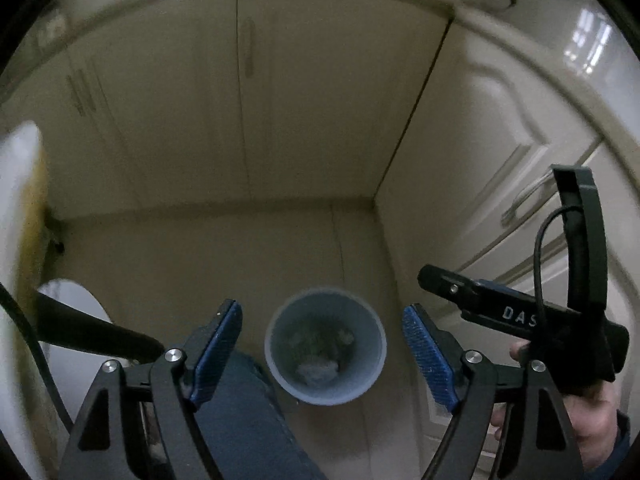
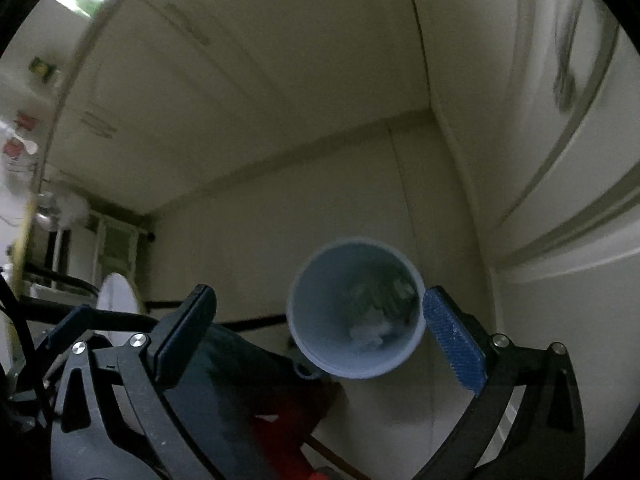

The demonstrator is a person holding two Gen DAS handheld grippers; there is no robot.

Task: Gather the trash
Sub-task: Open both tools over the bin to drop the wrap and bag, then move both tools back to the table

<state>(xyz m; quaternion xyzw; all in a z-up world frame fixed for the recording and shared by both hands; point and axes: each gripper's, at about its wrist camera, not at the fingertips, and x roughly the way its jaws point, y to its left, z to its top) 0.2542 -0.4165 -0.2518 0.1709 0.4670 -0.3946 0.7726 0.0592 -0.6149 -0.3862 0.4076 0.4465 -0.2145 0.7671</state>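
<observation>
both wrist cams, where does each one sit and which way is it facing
Left wrist: sits on the left gripper, looking steeply down at a grey bin on the floor by cream cabinets; its open blue-padded fingers show, plus the right gripper and the hand holding it.
Right wrist: sits on the right gripper, also looking down at the bin; its open fingers show, nothing between them.
Shared: the bin with crumpled trash inside, the floor and the cabinets.
</observation>
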